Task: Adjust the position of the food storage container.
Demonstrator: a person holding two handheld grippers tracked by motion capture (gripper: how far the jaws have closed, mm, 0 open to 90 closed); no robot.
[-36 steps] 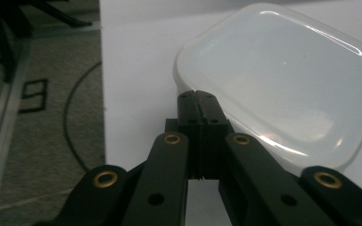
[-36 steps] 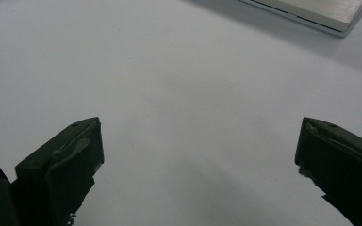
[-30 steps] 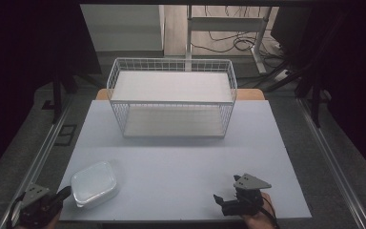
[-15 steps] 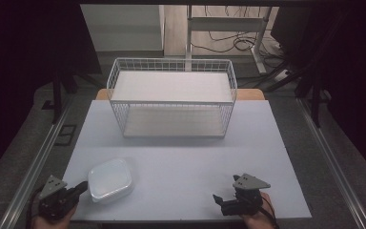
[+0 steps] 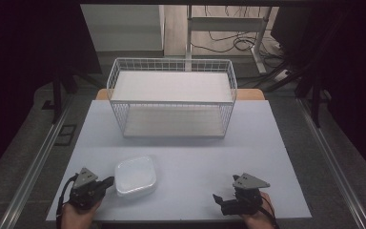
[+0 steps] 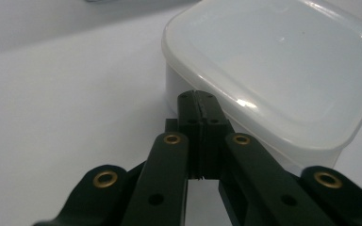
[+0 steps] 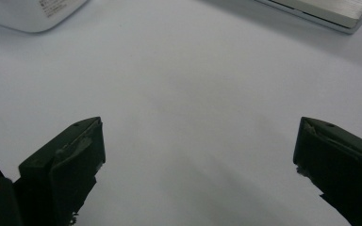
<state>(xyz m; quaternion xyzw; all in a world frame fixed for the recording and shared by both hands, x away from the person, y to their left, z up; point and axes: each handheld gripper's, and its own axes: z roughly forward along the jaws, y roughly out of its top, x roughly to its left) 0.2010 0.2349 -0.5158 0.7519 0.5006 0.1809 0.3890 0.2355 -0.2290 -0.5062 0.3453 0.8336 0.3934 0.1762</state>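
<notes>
While the left hand-held gripper point(image 6: 199, 101), jaws fully closed, touches the lidded plastic container point(image 5: 135, 176) near the surface's point(image 5: 181, 157) front edge, the wire basket rack point(image 5: 171, 98) holds nothing and the right hand-held gripper point(image 7: 198, 165) rests wide apart.

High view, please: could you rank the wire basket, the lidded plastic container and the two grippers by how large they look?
1. wire basket, by far.
2. plastic container.
3. left gripper and right gripper: they look alike, so unranked.
</notes>
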